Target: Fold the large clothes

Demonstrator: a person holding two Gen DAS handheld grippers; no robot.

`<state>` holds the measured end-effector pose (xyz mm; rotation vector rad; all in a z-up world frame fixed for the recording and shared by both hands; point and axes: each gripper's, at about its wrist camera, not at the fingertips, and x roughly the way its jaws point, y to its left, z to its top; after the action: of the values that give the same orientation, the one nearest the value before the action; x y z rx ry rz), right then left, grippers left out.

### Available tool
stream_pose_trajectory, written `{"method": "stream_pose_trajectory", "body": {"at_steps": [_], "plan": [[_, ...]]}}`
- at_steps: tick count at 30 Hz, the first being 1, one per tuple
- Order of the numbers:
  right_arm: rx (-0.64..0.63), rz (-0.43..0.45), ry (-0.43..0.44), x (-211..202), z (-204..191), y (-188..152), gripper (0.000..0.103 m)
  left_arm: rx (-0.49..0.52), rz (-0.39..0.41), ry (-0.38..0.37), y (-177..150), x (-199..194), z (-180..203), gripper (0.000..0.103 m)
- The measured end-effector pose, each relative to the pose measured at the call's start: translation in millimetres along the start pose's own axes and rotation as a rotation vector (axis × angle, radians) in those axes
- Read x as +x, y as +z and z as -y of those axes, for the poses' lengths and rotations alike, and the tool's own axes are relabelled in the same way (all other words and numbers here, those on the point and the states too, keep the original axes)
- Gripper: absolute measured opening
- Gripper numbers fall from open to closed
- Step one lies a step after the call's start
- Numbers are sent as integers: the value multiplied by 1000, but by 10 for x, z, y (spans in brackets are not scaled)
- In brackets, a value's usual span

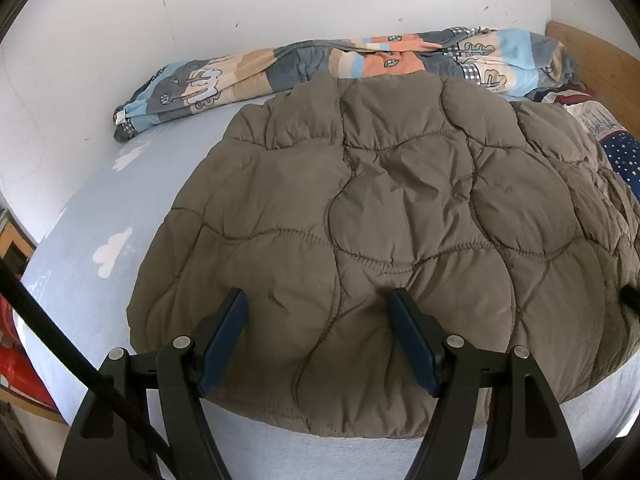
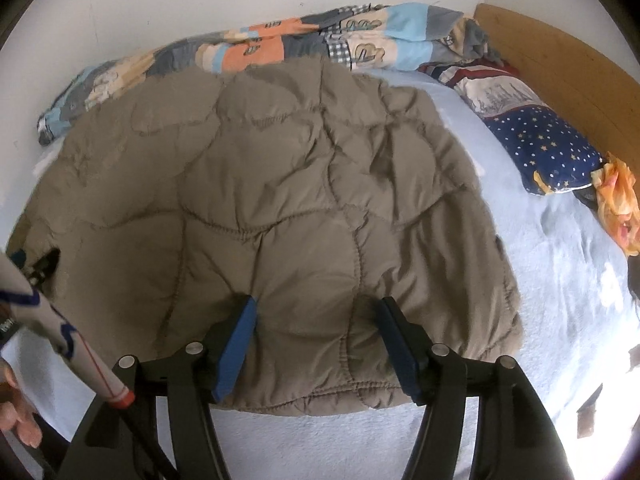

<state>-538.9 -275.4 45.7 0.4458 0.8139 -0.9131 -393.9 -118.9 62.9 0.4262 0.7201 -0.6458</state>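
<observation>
A large brown quilted jacket [image 1: 380,216] lies spread flat on the bed [image 1: 80,248], covering most of the middle of the pale blue cloud-print sheet, its lower hem close to the near edge of the bed and its far end reaching the rolled patchwork duvet [image 1: 360,60] along the wall-side edge. The left claw [image 1: 318,304] hangs over the near hem, tilted down, its two blue pads spread wide with only puffy fabric beneath and between them; they do not pinch it. The right claw [image 2: 318,312] sits in much the same pose over the hem farther toward the headboard side, jaws likewise parted, nothing clamped. A star-patterned pillow [image 2: 548,148] rests by the wooden headboard [image 2: 560,64] at the right end of the bed, with a crumpled orange cloth [image 2: 616,200] just beside it. In the right wrist view a hand [image 2: 16,412] shows at the lower left corner, beside a white printed pole [image 2: 72,344].
</observation>
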Motion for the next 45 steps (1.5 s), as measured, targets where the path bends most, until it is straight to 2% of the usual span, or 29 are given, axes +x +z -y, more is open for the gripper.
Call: {"method": "stream_pose_trajectory", "body": {"at_steps": [5, 9, 16, 23, 26, 30, 32, 35, 38, 41, 43, 45], "plan": [[100, 44, -59, -114, 286, 93, 68, 9, 5, 6, 8, 1, 31, 73], [195, -3, -66, 1, 534, 112, 68, 15, 9, 13, 27, 3, 52, 73], [178, -54, -94, 164, 480, 82, 68, 25, 16, 18, 21, 17, 68, 73], [169, -56, -101, 158, 501, 72, 69, 25, 18, 19, 3, 11, 66, 73], [181, -17, -95, 46, 501, 90, 69, 11, 53, 12, 64, -74, 22, 73], [158, 106, -71, -198, 415, 244, 69, -35, 86, -23, 336, -142, -112, 73], [142, 123, -34, -219, 358, 362, 69, -46, 70, -51, 516, -82, -168, 73], [150, 109, 24, -123, 315, 610, 69, -40, 64, -39, 802, 56, -234, 73], [143, 79, 75, 64, 259, 833, 69, -33, 13, -41, 1007, 330, -268, 73], [110, 41, 65, 370, 137, 1019, 69, -41, -70, -28, 1031, 641, -276, 73], [88, -27, 51, 618, 70, 1088, 69, -62, -124, -48, 1028, 797, -273, 73], [115, -77, 56, 805, 59, 1094, 75, -49, -150, -53, 1044, 889, -238, 73]]}}
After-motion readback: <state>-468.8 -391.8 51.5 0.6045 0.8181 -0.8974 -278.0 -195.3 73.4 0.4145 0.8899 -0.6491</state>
